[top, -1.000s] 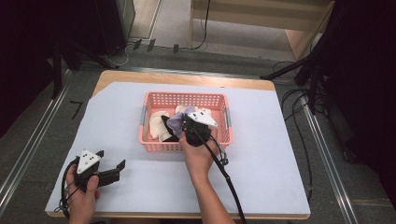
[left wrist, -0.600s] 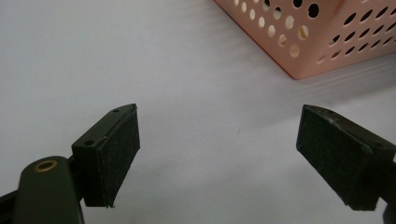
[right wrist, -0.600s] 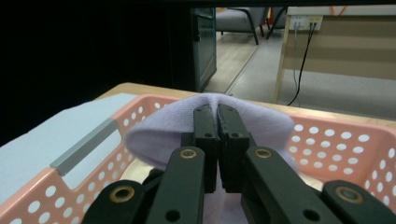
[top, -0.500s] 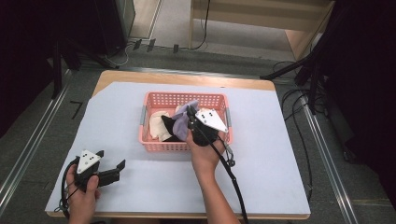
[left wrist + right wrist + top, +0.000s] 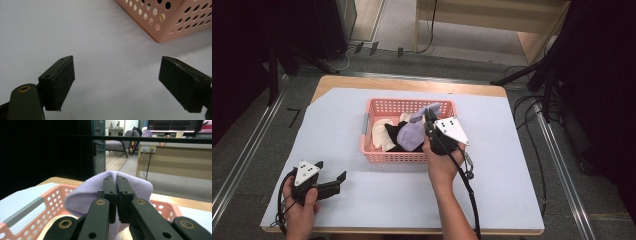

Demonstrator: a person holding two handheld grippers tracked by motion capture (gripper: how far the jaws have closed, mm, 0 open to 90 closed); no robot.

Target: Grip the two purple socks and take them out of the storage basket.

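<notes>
Right gripper (image 5: 428,121): your jaws are pinched tight on a soft lavender cloth (image 5: 414,134), lifted above the pink perforated plastic basket (image 5: 407,156).
Lavender cloth: it drapes down from your jaws over the basket's middle, its fold bulging round both jaws in the right gripper view (image 5: 87,192).
Basket contents: cream and black cloths lie beneath.
Left gripper (image 5: 334,182): your jaws stand wide apart, holding nothing, low over the white table cover (image 5: 362,195), near the basket's corner (image 5: 160,22).
</notes>
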